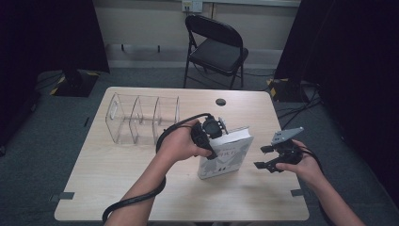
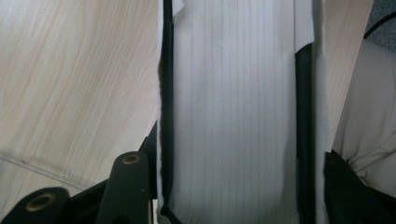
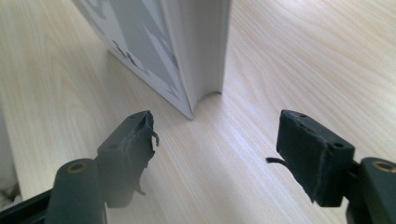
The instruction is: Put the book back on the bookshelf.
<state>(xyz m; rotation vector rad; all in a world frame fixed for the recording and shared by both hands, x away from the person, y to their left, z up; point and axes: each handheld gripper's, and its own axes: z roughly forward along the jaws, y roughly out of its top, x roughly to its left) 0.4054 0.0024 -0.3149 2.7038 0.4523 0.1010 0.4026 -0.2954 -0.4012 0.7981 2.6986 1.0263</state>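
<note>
Book (image 1: 225, 157) stands near the middle of the table (image 1: 117, 188), tilted on its lower edge, and we take it as our landmark. Our left gripper (image 1: 210, 133) clamps its top edge: in the left gripper view the black jaws press both covers with the white page block (image 2: 233, 112) between them. Our right gripper (image 1: 264, 156) hovers just right of the book, apart from it, jaws spread wide. A clear divided organizer (image 1: 141, 117) sits left of the book, farther back.

Book (image 1: 226, 157) cover lettering too small to read, perhaps a title; far corner behind left tongs (image 1: 210, 133).
</note>
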